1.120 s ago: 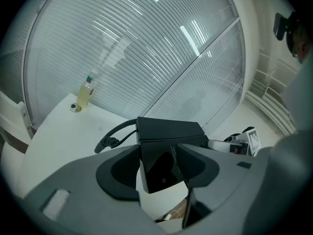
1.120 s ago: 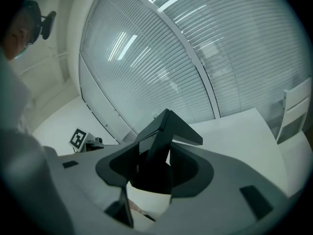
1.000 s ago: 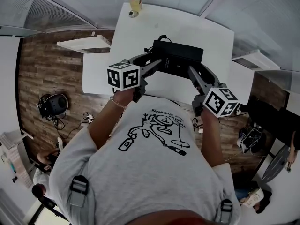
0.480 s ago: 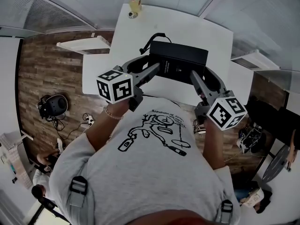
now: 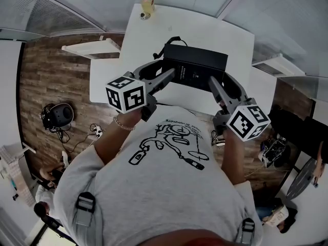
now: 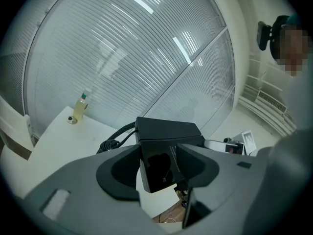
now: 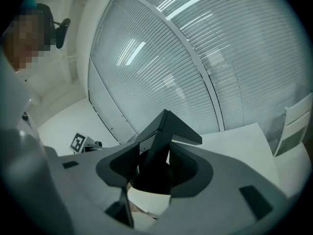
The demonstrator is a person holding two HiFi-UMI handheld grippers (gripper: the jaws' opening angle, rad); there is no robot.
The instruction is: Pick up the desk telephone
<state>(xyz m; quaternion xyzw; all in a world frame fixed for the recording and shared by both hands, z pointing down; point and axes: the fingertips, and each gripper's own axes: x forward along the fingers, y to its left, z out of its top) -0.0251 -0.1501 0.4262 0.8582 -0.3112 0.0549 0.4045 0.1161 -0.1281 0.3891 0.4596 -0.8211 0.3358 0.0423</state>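
The black desk telephone (image 5: 195, 67) hangs tilted over the near part of the white table (image 5: 230, 40), held from both sides. My left gripper (image 5: 172, 75) is shut on its left edge, and my right gripper (image 5: 212, 83) is shut on its right edge. In the left gripper view the telephone (image 6: 167, 133) fills the gap between the jaws of the left gripper (image 6: 159, 168), and its coiled cord (image 6: 114, 139) trails off to the left. In the right gripper view the telephone (image 7: 166, 129) stands edge-on, pinched in the right gripper (image 7: 155, 166).
A yellowish bottle (image 5: 148, 1) and a small round object (image 5: 146, 15) stand at the table's far left corner. White shelf-like pieces (image 5: 93, 48) flank the table. A black device (image 5: 58, 115) and cables lie on the wooden floor at left. A marker card (image 7: 77, 142) stands at the side.
The telephone has risen off the table and tipped toward me, and both grippers have drawn back and spread lower with it. Over the last half second almost nothing moved.
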